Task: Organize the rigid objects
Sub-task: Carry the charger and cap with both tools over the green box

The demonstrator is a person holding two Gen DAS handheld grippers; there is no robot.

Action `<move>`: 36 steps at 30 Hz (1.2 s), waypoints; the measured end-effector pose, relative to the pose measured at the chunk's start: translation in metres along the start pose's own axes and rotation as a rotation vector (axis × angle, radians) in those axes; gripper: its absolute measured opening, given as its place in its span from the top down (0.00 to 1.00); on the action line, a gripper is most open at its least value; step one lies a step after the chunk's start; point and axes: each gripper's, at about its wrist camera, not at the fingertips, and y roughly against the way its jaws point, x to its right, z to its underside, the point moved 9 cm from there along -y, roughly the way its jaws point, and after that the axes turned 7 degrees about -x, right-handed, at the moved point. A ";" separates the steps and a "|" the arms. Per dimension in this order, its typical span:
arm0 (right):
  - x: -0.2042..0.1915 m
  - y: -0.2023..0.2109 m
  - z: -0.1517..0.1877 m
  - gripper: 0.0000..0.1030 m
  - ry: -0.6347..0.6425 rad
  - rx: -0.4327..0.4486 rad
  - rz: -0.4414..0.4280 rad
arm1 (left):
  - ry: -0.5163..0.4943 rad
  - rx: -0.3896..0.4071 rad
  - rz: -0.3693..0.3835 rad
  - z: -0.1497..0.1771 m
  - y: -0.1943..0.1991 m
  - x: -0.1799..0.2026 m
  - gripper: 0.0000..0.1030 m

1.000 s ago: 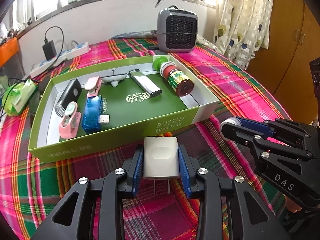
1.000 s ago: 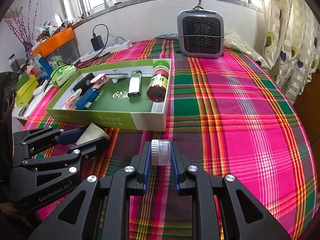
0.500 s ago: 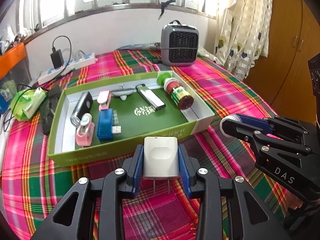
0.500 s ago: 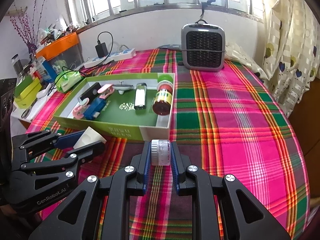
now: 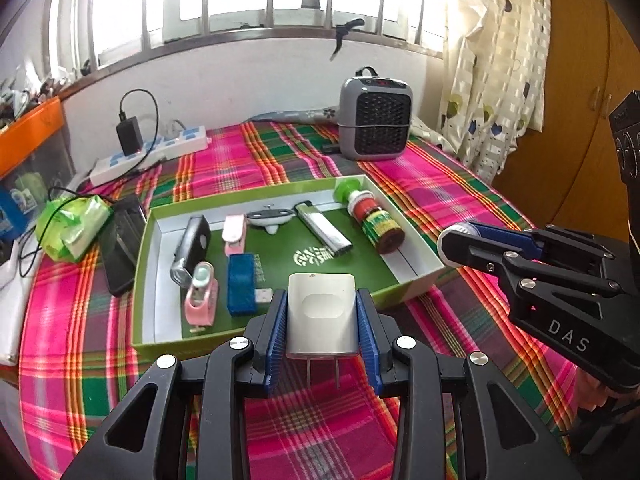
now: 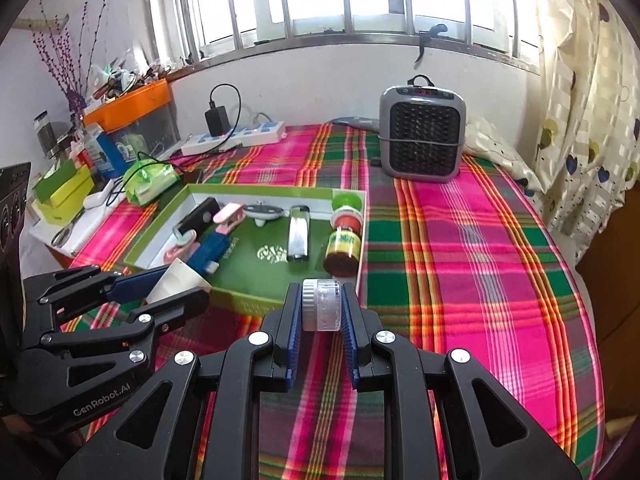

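Observation:
My left gripper (image 5: pixel 322 316) is shut on a white plug adapter (image 5: pixel 321 316), prongs toward me, held above the near edge of a green tray (image 5: pixel 168 348). My right gripper (image 6: pixel 321 306) is shut on a small clear jar with a white lid (image 6: pixel 321 305), held above the tray's near right corner (image 6: pixel 256 302). The tray holds a red sauce jar (image 5: pixel 376 224), a silver lighter (image 5: pixel 322 232), a blue USB device (image 5: pixel 241 282), pink items and a black device. Each gripper shows in the other's view: left (image 6: pixel 176 284), right (image 5: pixel 460 240).
The tray lies on a pink and green plaid cloth (image 6: pixel 460 260). A grey heater (image 6: pixel 422 134) stands at the back. A power strip with a black charger (image 5: pixel 148 148), a green packet (image 5: pixel 72 226) and a black phone (image 5: pixel 122 246) lie at the left. Cluttered boxes stand at far left.
Both grippers have risen and pulled back from the tray with their objects still held, so the tray looks smaller and farther. The tray's contents have not moved.

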 end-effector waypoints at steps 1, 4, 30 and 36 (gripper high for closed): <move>0.000 0.000 0.000 0.81 0.000 0.000 0.000 | 0.004 0.002 0.000 -0.002 -0.001 -0.002 0.69; -0.002 -0.005 -0.009 0.81 0.012 0.000 -0.004 | 0.018 -0.001 -0.005 -0.006 -0.005 -0.011 0.69; -0.007 -0.071 -0.055 0.81 0.052 -0.062 -0.042 | 0.072 -0.067 -0.002 -0.025 -0.056 -0.044 0.69; -0.007 -0.085 -0.060 0.81 0.061 -0.078 -0.038 | 0.071 -0.080 -0.002 -0.028 -0.064 -0.045 0.69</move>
